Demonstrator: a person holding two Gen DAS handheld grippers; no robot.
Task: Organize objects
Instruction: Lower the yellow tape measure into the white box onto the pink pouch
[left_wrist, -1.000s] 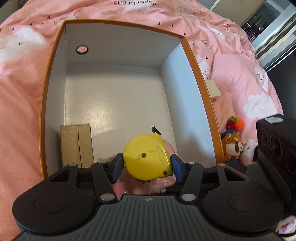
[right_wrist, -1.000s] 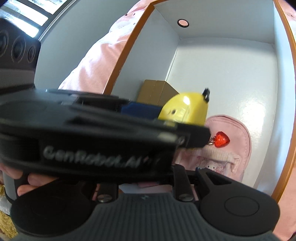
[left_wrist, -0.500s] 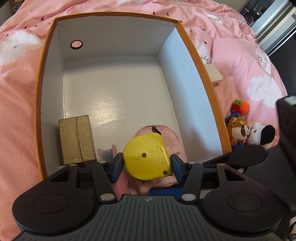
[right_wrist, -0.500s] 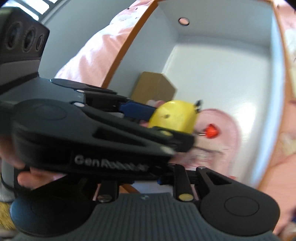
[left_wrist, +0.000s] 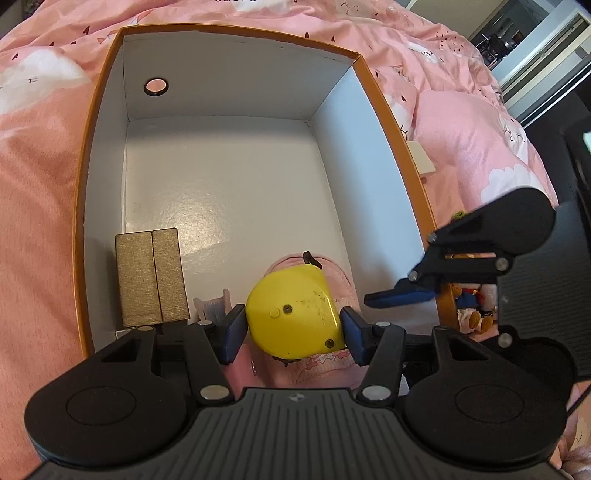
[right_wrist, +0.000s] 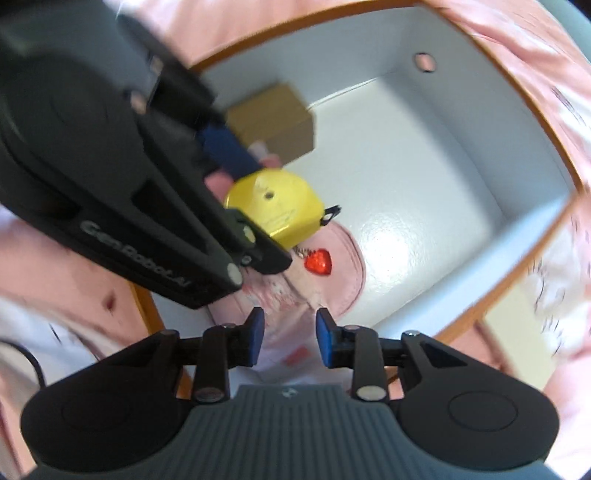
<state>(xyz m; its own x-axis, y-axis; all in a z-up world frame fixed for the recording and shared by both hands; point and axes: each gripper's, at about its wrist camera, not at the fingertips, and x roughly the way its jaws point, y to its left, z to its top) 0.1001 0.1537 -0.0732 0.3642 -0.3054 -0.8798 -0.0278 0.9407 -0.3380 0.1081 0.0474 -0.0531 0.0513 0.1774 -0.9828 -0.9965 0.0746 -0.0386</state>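
My left gripper (left_wrist: 293, 328) is shut on a yellow tape measure (left_wrist: 293, 314) and holds it above the near end of an orange-rimmed white box (left_wrist: 391, 122). The tape measure also shows in the right wrist view (right_wrist: 275, 206), hanging over a pink pouch (right_wrist: 332, 280) with a red heart charm (right_wrist: 318, 261) on the box floor. My right gripper (right_wrist: 288, 341) is open and empty above the pouch's near edge. In the left wrist view the right gripper's fingers (left_wrist: 399, 297) reach over the box's right wall.
A tan cardboard box (left_wrist: 149, 275) stands in the near left corner of the white box. A pink cloud-print bedspread (left_wrist: 37, 155) lies all around. Plush toys (left_wrist: 474, 314) and a small white card (left_wrist: 421, 158) lie right of the box.
My right gripper has swung out from under the left one to the box's right side, its view now blurred. My left gripper still holds the tape measure, a little higher and farther back.
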